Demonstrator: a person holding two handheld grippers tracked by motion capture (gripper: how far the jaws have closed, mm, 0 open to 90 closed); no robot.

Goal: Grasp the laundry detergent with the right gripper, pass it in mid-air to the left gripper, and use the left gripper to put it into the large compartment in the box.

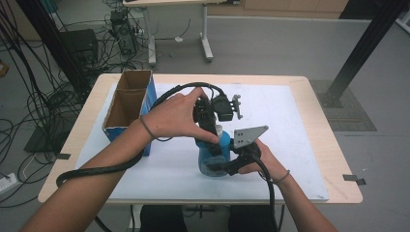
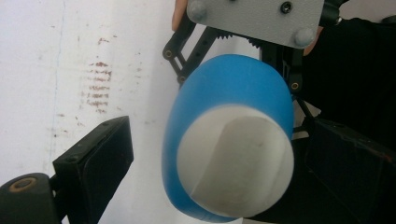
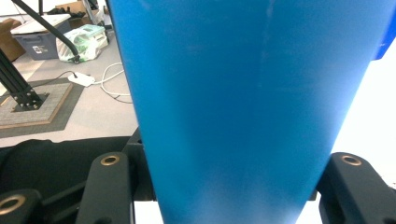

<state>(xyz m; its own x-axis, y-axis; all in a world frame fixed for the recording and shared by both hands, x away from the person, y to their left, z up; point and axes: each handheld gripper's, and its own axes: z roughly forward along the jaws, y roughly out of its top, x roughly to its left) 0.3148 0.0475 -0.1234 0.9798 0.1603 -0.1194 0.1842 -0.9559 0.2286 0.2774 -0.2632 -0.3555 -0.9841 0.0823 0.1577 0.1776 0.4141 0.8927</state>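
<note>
A blue bottle [image 1: 211, 157] with a white cap [image 1: 218, 129] stands on the white mat, near its front middle. My right gripper [image 1: 226, 163] comes in from the right and is shut on the bottle's body; in the right gripper view the blue bottle [image 3: 243, 107] stands between both jaws of the gripper [image 3: 231, 189]. My left gripper [image 1: 214, 139] points down over the top. In the left gripper view its jaws stand open on either side of the white cap [image 2: 236, 163], the left one clearly apart from it. The right gripper's grey plate [image 2: 254, 16] lies beyond.
An open cardboard box with blue sides [image 1: 128, 104] stands at the table's left, close to my left forearm. The white mat [image 1: 290, 125] covers most of the tabletop. Black cables trail from both grippers. Cables and a black post [image 3: 21, 91] are on the floor.
</note>
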